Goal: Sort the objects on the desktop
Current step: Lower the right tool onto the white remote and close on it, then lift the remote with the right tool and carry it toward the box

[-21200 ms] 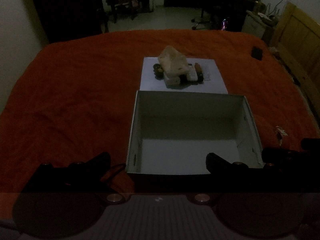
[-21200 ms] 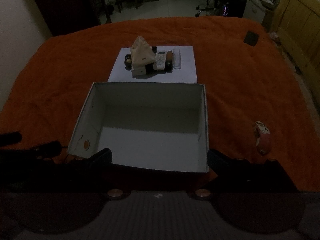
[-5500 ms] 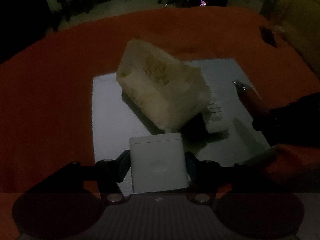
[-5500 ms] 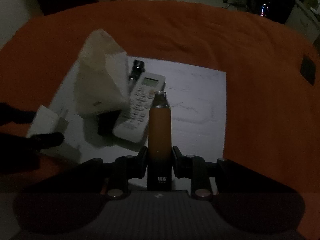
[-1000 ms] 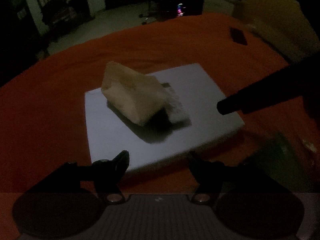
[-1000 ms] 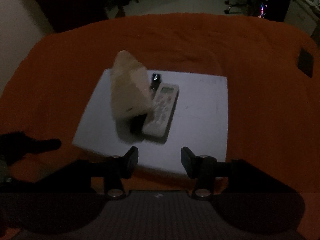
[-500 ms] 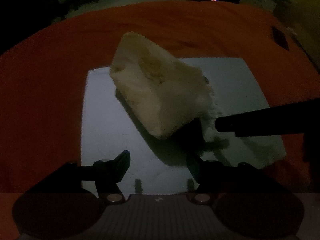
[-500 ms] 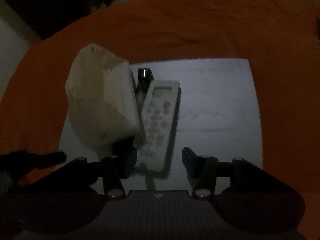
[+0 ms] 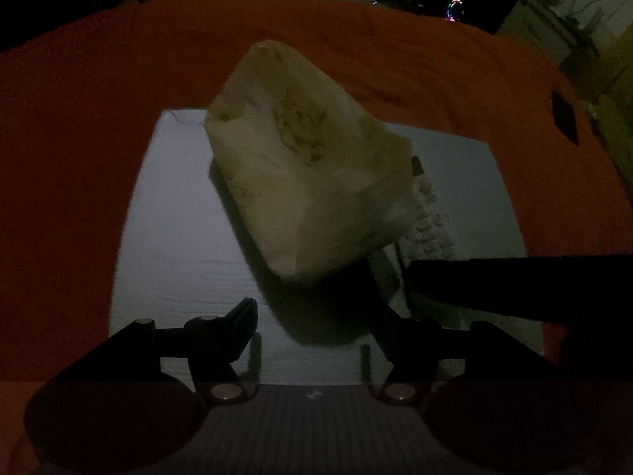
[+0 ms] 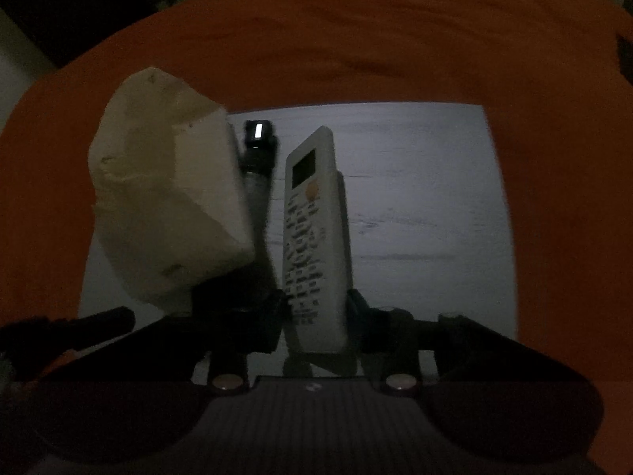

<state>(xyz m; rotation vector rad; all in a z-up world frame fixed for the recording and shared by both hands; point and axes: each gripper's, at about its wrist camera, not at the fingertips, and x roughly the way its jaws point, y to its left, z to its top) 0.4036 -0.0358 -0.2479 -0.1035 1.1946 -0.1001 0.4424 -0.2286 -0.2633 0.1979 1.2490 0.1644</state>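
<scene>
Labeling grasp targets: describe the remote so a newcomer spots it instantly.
On the orange bedspread lies a white board. The remote is on it, between the right tongs, right of the crumpled beige bag. It alone is slim and white, with a small screen and button rows.

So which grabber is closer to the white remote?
Right. The right gripper has its fingers on both sides of the remote. The left gripper is open, facing the tissue pack beside it.

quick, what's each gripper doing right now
Left gripper: open, holding nothing, facing the tissue pack.
Right gripper: fingers closed on the white remote.
</scene>
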